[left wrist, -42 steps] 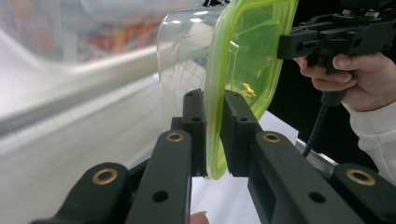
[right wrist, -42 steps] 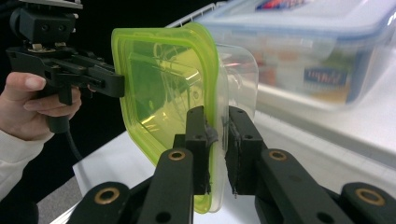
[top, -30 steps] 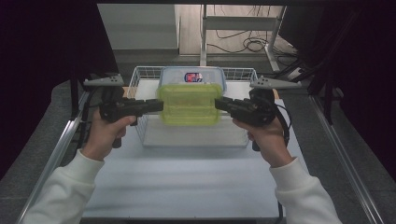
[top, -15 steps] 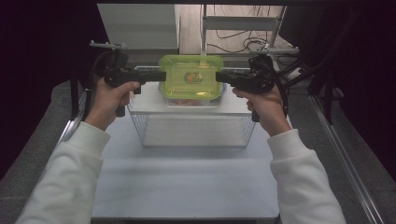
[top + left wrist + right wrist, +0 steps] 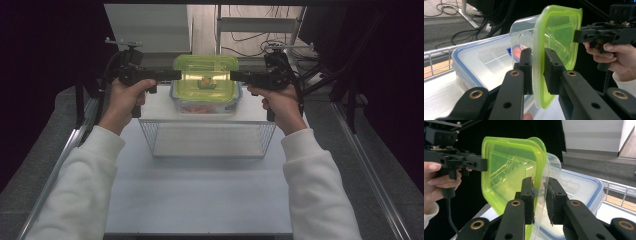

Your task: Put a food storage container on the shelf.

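1. High view: green-lidded container held up between left gripper and right gripper, above the blue-rimmed box beyond the wire basket.
2. Both pinch the lid's rim; right looks shallow.
3. I'd keep both hands level, matched speed, no twist.

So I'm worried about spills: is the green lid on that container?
On. The green lid covers the clear container, with both grippers' jaws clamping its rim.
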Demonstrator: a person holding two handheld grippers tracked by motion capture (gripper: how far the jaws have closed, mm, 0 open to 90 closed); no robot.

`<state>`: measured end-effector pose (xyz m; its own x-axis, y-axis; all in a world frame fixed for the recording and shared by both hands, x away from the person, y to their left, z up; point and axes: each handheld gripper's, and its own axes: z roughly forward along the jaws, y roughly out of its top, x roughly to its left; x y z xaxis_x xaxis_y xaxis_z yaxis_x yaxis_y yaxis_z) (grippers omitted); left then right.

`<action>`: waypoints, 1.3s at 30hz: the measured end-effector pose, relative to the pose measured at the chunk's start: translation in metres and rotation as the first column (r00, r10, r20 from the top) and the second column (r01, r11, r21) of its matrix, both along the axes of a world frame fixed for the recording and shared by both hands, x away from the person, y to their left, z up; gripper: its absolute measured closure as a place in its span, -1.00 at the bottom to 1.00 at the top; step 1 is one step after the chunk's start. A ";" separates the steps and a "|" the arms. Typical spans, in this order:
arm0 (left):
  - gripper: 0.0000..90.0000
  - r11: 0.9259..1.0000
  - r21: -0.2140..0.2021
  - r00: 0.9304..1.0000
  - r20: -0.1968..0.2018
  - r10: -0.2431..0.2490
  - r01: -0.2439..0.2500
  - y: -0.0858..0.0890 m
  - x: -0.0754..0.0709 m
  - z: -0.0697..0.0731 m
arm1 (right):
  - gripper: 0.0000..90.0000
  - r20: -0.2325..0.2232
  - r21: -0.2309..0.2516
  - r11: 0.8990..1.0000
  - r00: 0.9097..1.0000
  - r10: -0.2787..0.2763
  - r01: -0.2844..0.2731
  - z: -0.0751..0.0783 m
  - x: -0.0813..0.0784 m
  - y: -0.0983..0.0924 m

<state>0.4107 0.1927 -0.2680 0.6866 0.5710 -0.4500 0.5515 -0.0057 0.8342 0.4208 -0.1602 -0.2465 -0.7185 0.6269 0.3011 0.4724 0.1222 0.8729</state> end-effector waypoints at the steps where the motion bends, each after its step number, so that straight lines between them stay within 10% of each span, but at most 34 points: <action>1: 0.74 1.000 0.001 1.000 -0.003 0.009 -0.009 -0.001 0.001 0.001 | 0.68 -0.008 0.009 1.000 1.000 -0.003 0.003 -0.001 0.003 0.000; 17: 0.18 0.988 0.012 0.987 -0.056 0.152 -0.152 -0.006 0.030 -0.012 | 0.35 -0.095 0.062 0.994 0.992 -0.079 0.085 -0.020 0.038 0.005; 27: -0.39 0.985 -0.022 0.986 -0.001 0.169 -0.169 -0.001 0.024 -0.007 | -0.05 -0.060 0.101 0.987 0.991 -0.121 0.127 -0.019 0.032 -0.007; 35: -0.29 0.991 -0.027 0.989 0.069 0.132 -0.131 0.007 -0.005 -0.001 | -0.15 -0.029 0.140 0.982 0.991 -0.127 0.130 -0.014 0.015 -0.030; 39: 0.17 0.993 -0.020 0.990 0.081 0.115 -0.113 0.011 -0.021 -0.006 | -0.17 -0.029 0.141 0.981 0.991 -0.134 0.136 -0.016 0.009 -0.037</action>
<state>0.3894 0.2032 -0.2743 0.6522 0.6413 -0.4042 0.4778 0.0662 0.8760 0.4294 -0.1974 -0.2625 -0.6235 0.6674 0.4072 0.4928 -0.0689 0.8674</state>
